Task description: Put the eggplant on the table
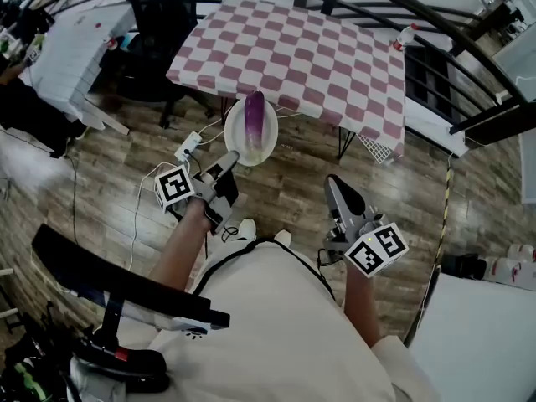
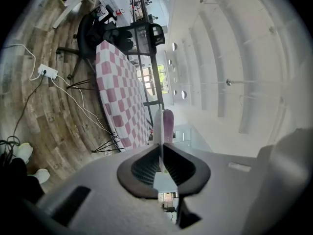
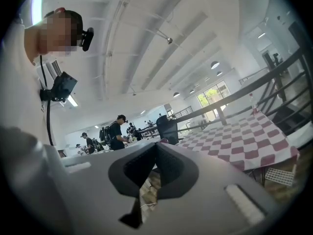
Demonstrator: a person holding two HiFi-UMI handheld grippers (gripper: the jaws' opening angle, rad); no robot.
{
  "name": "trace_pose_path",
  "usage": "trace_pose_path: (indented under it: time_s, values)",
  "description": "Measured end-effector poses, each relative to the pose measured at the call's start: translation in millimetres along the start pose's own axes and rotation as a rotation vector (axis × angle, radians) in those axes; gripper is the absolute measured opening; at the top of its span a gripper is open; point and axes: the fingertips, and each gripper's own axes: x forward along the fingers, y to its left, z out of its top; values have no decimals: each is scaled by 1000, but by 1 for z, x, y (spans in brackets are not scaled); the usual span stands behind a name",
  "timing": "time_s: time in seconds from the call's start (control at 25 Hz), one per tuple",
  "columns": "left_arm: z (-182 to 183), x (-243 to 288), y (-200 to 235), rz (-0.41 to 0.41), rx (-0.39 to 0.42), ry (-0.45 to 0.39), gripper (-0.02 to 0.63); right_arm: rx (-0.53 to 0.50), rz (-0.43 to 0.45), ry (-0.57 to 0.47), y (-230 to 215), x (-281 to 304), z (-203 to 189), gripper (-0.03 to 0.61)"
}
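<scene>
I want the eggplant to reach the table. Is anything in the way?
Nothing that I can see. The eggplant lies on a white plate, which the left gripper holds by its rim, close to the near edge of the table. The part of the checkered top nearest the plate is bare.

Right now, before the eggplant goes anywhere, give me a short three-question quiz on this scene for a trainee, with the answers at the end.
1. True or false: the eggplant lies on the checked table.
2. What does the left gripper clamp? A) the eggplant B) the rim of the white plate C) a cable
3. Fill in: the jaws of the right gripper are ____.
Key: 1 false, it lies on the white plate, held short of the table; 2 B; 3 shut, with nothing between them.
</scene>
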Motion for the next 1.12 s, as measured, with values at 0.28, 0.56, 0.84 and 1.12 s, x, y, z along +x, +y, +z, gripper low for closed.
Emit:
trace_pose_path:
  time_s: [0.28, 0.56, 0.84, 1.12]
  values:
    - [14, -13, 6, 5, -11, -9, 32, 23, -23, -4, 0, 10, -4, 8]
    - [36, -28, 11, -12, -7, -28, 32, -3, -9, 17, 15, 34, -10, 8]
    - [61, -56, 24, -3, -16, -69, 32, -15, 23, 35, 38, 64, -18, 8]
    - [83, -81, 34, 5, -12, -93, 34, -17, 38, 48, 57, 87, -29, 8]
